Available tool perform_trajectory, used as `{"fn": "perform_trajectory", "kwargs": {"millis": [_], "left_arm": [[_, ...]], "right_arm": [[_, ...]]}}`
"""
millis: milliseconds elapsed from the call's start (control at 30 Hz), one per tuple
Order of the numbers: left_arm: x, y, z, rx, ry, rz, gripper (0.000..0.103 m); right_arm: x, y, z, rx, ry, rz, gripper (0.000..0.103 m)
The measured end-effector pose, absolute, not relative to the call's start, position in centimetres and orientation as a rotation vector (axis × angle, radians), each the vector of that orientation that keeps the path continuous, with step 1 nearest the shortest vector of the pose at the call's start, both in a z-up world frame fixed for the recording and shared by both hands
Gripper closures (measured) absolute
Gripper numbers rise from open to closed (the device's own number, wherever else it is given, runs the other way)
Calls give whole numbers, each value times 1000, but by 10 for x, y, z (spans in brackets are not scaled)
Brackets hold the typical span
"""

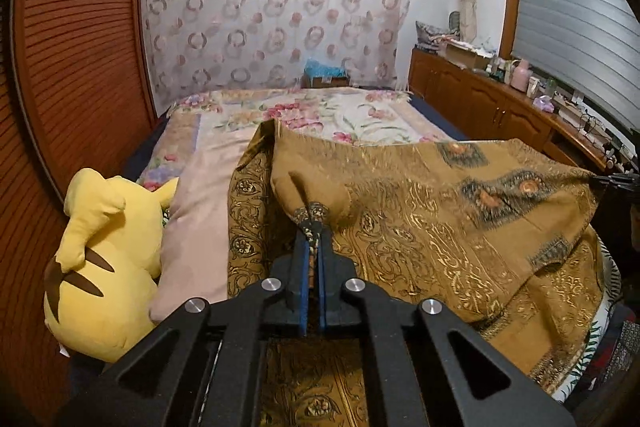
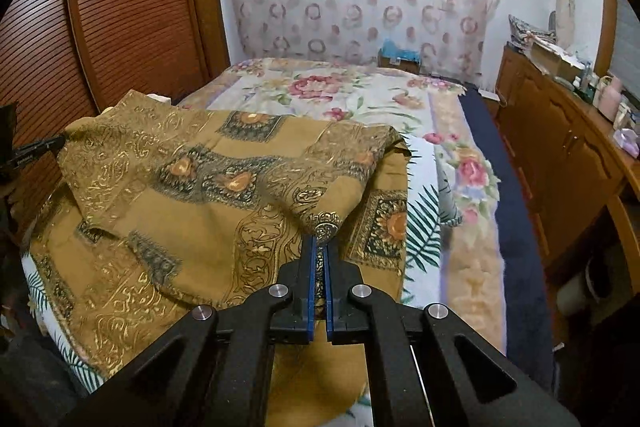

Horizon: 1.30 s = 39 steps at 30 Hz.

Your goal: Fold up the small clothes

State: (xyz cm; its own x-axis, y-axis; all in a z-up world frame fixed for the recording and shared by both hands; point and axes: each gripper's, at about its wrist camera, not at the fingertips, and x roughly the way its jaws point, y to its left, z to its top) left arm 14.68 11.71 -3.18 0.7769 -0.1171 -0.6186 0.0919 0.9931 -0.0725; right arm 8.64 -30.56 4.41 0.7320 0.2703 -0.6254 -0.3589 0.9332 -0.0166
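A mustard-brown patterned garment (image 1: 460, 211), printed with gold scrollwork and dark squares holding orange flowers, lies spread over the near end of the bed (image 2: 360, 95), its near part raised off the bedding in a slack fold between the two tools. The left gripper (image 1: 314, 227) is pressed together on a bunched bit of the cloth at the garment's left side, the fabric pinched between its blue pads (image 1: 303, 291), and the cloth rises in a small peak just beyond the tips. The right gripper (image 2: 320, 239) is likewise clamped tight on a dark-printed bit of the same garment at its right side, with a thin strip of fabric showing between the blue pads (image 2: 309, 291). In each wrist view the other tool's black tip shows at the far corner of the cloth, touching it. Under the garment, near its right side, lies a white cloth with green fern leaves (image 2: 424, 223), and beneath that a floral bedspread (image 2: 320, 87) with pink roses runs to the far wall, where a sheer curtain with ring patterns (image 1: 276, 7) hangs. To the left of the garment sits a yellow plush toy (image 1: 104, 251) against a pale pink pillow (image 1: 200, 227), beside a slatted wooden door (image 1: 80, 67). Along the right wall stands a low wooden cabinet (image 2: 560, 155) crowded with small items.
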Motion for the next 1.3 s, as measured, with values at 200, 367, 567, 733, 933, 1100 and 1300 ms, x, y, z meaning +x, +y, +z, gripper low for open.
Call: {"fn": "perform_trajectory", "kwargs": {"millis": [200,367,567,733,933,1100,1300], "left_arm": [[124,123,-30,-44,661,-103,99],[108,126,-30,-55,659,-98,99],[93,125,-20,-47,635,-93,99],[78,126,-19,-41,638,-86,99],[67,127,-40,-48,694,-72,99],[64,122,-66,-43,776,-65,89],[57,123,-74,-35,795,-52,64]], "right_arm": [[62,-308,44,-145,658,337,100],[44,-311,45,-152,656,333,100],[31,-316,54,-166,640,341,100],[11,-321,61,-177,616,346,100],[4,-325,50,-181,647,354,100],[9,-328,26,-164,715,336,98],[26,-323,24,-185,726,273,72]]}}
